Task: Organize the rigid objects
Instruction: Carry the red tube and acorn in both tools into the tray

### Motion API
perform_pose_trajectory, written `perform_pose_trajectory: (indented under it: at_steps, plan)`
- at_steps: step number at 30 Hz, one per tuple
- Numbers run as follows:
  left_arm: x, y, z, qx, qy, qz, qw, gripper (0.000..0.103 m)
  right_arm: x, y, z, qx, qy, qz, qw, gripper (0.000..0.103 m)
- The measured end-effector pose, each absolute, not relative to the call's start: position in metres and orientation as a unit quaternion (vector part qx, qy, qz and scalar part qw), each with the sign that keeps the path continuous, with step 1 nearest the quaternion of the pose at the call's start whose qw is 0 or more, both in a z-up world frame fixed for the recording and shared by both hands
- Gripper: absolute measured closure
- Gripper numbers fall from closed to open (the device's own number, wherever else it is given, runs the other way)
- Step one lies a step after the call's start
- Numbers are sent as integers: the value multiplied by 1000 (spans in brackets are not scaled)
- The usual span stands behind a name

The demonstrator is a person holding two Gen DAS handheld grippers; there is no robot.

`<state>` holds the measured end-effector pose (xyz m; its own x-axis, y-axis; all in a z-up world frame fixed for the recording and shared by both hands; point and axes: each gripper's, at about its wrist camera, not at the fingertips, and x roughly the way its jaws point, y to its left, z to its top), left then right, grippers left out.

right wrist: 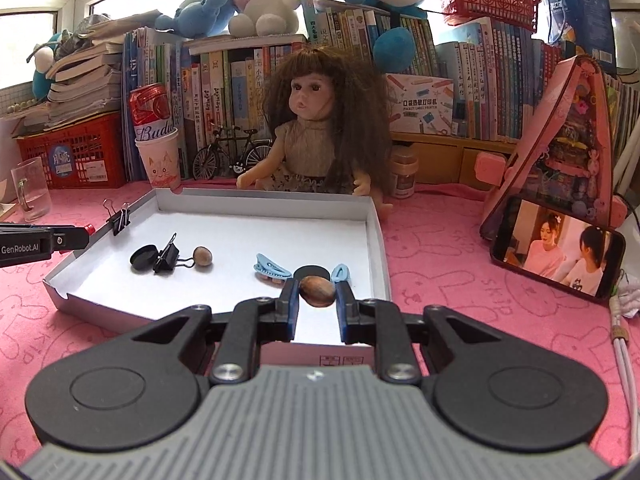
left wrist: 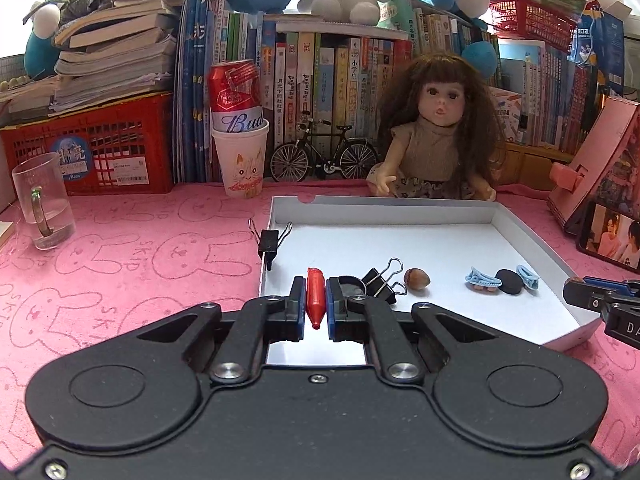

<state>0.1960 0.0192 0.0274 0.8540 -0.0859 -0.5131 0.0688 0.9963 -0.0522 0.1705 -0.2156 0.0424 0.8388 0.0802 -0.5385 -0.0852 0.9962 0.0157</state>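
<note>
Over the shallow white cardboard tray (left wrist: 520, 232), the left gripper (left wrist: 316, 308) clamps a small red plastic pen-shaped piece (left wrist: 314, 294) near its left wall — the right gripper (right wrist: 318, 296) pinches a brown oval nut (right wrist: 317, 291) near its right wall.

Daylight from blown-out windows (left wrist: 24, 8) behind the books (left wrist: 340, 80) lights both views brightly; focus stays sharp, shadows soft, fisheye bending the edges.

You are holding a red crayon (left wrist: 314, 299) and a brown nut (right wrist: 317, 291) over a white tray (right wrist: 264, 208) containing clips, caps and another nut.
</note>
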Motion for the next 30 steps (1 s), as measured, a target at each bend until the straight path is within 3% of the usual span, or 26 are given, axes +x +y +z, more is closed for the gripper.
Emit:
perform_pose_trajectory:
  at_steps: [30]
  plan:
    - [244, 9, -7, -14, 308, -15, 951, 94, 231, -213, 15, 22, 349, 31, 936, 80]
